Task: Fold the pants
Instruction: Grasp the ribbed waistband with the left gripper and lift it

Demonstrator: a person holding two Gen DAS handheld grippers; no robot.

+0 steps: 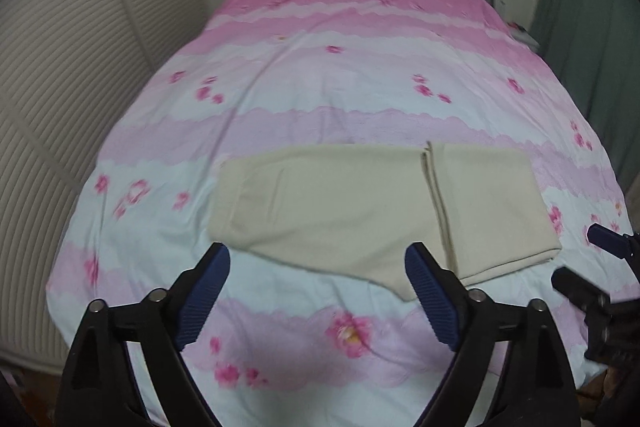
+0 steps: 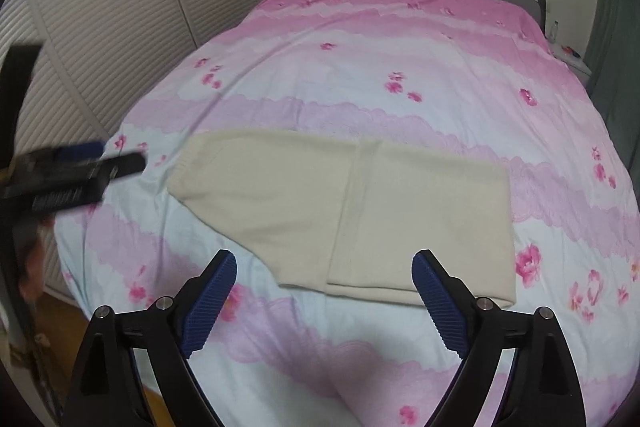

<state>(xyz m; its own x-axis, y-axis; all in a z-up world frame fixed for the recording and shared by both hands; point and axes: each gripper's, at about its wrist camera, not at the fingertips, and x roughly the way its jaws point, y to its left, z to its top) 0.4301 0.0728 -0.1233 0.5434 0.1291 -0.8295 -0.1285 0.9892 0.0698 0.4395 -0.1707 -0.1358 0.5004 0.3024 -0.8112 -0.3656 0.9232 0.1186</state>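
Cream pants point(image 1: 360, 207) lie folded near the foot edge of a pink floral bed point(image 1: 320, 75), open bedspread beyond. Left gripper point(image 1: 318, 291) and right gripper point(image 2: 324, 297) hover above, jaws spread wide, holding nothing.

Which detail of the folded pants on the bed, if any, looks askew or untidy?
The cream pants lie flat on the pink floral bedcover, but the fold is uneven: the lower layer juts out left of the top flap, and its near edge runs diagonally to a pointed corner. Nothing is spilled or damaged.
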